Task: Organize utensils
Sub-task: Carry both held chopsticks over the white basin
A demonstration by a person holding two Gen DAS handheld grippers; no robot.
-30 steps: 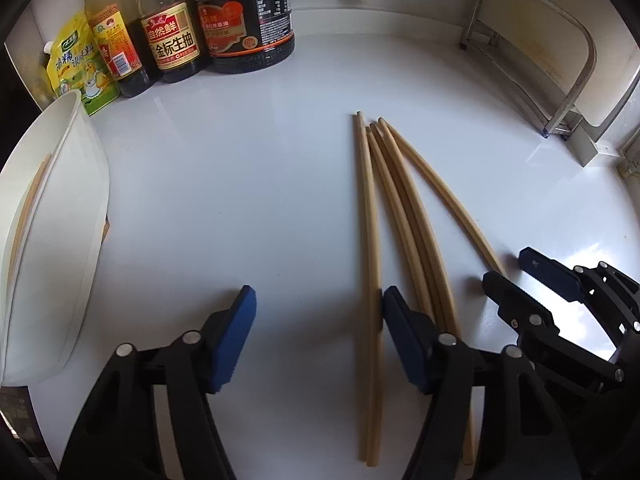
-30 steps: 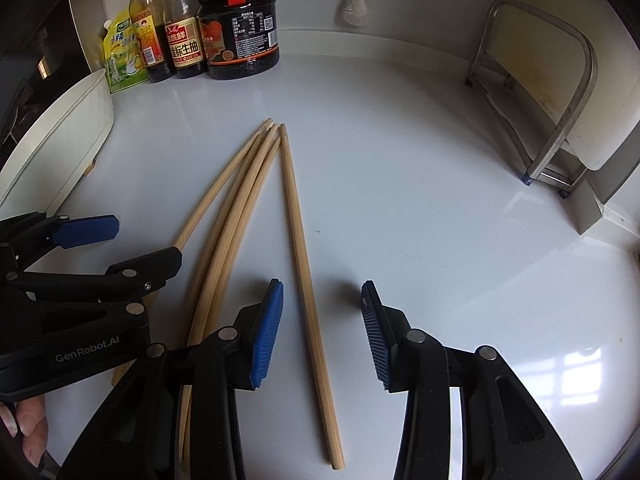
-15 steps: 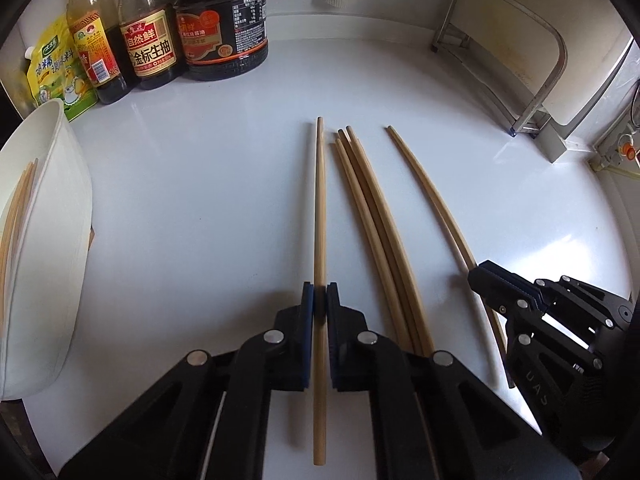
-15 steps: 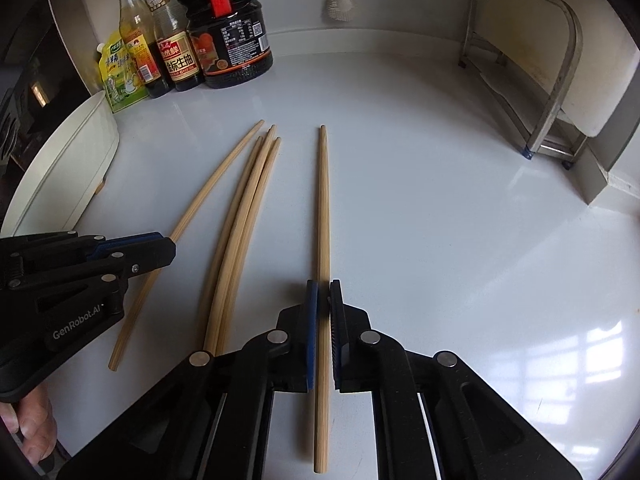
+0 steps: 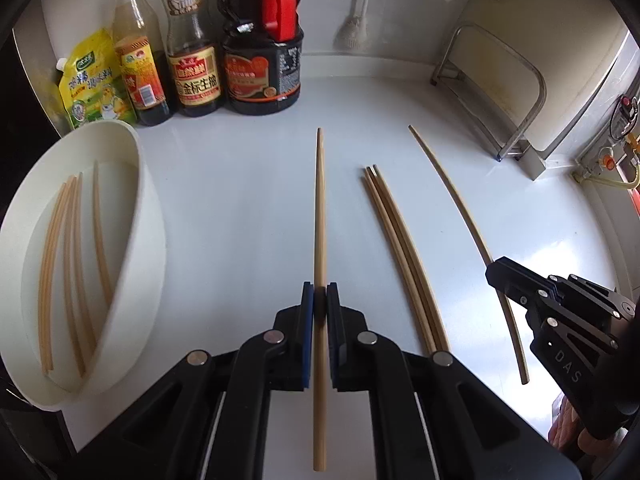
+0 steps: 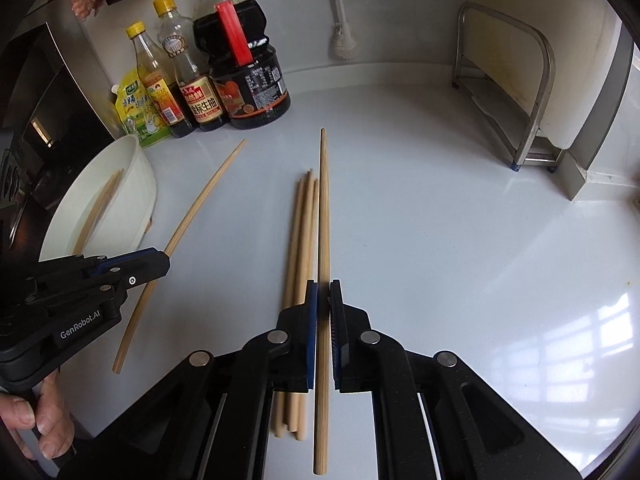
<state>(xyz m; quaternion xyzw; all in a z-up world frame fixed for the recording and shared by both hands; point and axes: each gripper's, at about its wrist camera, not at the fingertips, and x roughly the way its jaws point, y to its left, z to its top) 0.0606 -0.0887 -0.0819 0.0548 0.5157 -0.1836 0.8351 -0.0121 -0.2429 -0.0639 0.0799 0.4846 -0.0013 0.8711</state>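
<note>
White tabletop (image 5: 240, 208), each tool now pinching one chopstick.
Left tool (image 5: 320, 300) and right tool (image 6: 323, 300), spread a second ago, grip and lift single chopsticks (image 5: 319, 208) (image 6: 323, 208); three remain (image 5: 400, 248) beside the bowl (image 5: 136, 208).

Two pale wooden chopsticks are raised off the table, each pinched near its thick end: the left-held chopstick (image 5: 319, 208) by the left tool (image 5: 320, 300), the right-held chopstick (image 6: 323, 216) by the right tool (image 6: 323, 300). Both taper away from the camera. Three loose chopsticks (image 6: 301, 240) lie bundled side by side on the white table (image 6: 440, 220), between the two raised ones. Several more chopsticks (image 5: 74, 260) rest inside a white bowl (image 5: 148, 216) at the left.
</note>
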